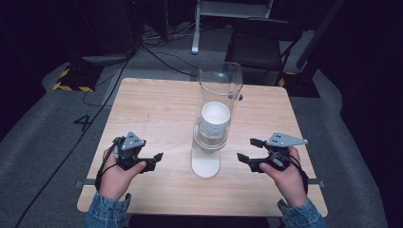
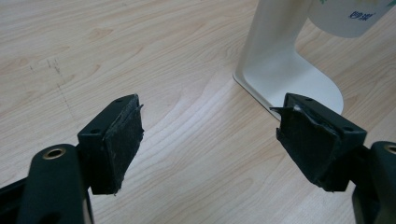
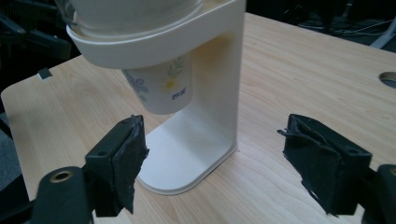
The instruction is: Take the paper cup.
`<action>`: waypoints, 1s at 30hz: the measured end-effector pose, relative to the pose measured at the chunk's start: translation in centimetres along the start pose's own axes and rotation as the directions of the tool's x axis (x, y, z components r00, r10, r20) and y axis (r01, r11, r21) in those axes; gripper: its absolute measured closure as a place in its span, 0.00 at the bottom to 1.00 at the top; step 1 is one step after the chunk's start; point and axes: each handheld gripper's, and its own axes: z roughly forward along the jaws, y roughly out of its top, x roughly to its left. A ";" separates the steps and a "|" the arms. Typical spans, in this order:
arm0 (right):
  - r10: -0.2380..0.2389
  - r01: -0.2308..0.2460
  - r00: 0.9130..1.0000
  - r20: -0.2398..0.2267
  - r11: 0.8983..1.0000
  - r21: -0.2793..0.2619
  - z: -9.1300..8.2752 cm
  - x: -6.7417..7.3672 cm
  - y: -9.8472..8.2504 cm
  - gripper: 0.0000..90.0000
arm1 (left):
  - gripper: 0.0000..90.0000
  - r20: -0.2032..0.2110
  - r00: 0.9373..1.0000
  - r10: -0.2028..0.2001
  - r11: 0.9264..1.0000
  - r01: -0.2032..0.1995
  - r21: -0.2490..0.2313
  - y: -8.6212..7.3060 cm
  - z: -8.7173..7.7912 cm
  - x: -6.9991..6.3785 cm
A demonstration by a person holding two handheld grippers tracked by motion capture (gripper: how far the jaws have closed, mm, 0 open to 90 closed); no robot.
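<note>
A white cup dispenser (image 1: 206, 159) with a clear tube (image 1: 220, 83) stands mid-table, holding a stack of paper cups (image 1: 214, 118). The lowest cup (image 3: 163, 88), printed with flowers, hangs below the white ring (image 3: 154, 39). My left gripper (image 1: 153, 161) rests on the table left of the dispenser base (image 2: 285, 77), open with nothing between its jaws. To the right of the base my right gripper (image 1: 247, 151) points at the stand (image 3: 187, 154), open and empty. A hand holds each gripper.
The wooden table (image 1: 157, 109) has bare wood around the dispenser. A round hole (image 3: 387, 79) is set in the tabletop behind it. Beyond the far edge are a dark chair (image 1: 259, 45), cables on the floor and a white stand leg (image 1: 196, 28).
</note>
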 end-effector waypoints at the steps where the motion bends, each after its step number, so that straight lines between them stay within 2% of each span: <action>1: -0.002 0.002 1.000 -0.010 1.000 0.006 0.4 0.2 0.0 0.25 | 0.25 0.005 1.000 -0.002 1.000 0.002 0.004 0.0 0.0 -0.1; 3: -0.016 0.017 0.999 -0.032 1.000 0.017 1.0 0.7 -0.1 0.25 | 0.25 0.008 1.000 -0.006 1.000 0.006 0.006 0.0 0.1 -0.2; 8: -0.030 0.030 0.999 -0.042 1.000 0.000 2.3 1.9 0.0 0.23 | 0.25 0.007 1.000 0.013 1.000 -0.013 0.008 -0.1 0.2 -0.4; 12: -0.035 0.035 0.998 -0.047 0.999 0.009 3.3 2.1 -0.1 0.18 | 0.25 0.007 1.000 0.012 1.000 -0.012 0.013 -0.4 0.0 -0.6; 17: -0.029 0.028 0.998 -0.048 1.000 -0.013 4.4 2.3 -0.2 0.18 | 0.25 -0.002 1.000 0.006 1.000 -0.006 0.020 -0.9 -0.5 -0.7; 18: -0.020 0.019 0.998 -0.055 1.000 -0.019 5.1 2.4 -0.2 0.18 | 0.25 -0.010 1.000 0.004 1.000 -0.003 0.022 -1.2 -0.8 -0.6; 23: -0.020 0.018 0.998 -0.056 0.999 -0.033 6.3 2.7 -0.2 0.18 | 0.25 -0.023 1.000 -0.011 1.000 0.011 0.016 -1.5 -1.3 -0.6; 24: -0.044 0.041 0.997 -0.056 0.998 -0.044 6.9 3.1 -0.1 0.18 | 0.25 -0.025 1.000 -0.012 1.000 0.012 0.015 -1.6 -1.3 -0.6; 25: -0.044 0.041 0.997 -0.056 0.998 -0.044 6.9 3.1 -0.1 0.18 | 0.25 -0.025 1.000 -0.012 1.000 0.012 0.015 -1.6 -1.3 -0.6; 26: -0.068 0.065 0.997 -0.047 0.996 -0.056 7.4 3.3 -0.1 0.18 | 0.25 -0.026 1.000 -0.013 1.000 0.014 0.014 -1.7 -1.3 -0.6; 30: -0.062 0.060 0.998 -0.020 0.993 -0.100 8.5 3.5 -0.2 0.18 | 0.25 -0.023 1.000 -0.014 1.000 0.015 0.021 -1.9 -1.3 -0.7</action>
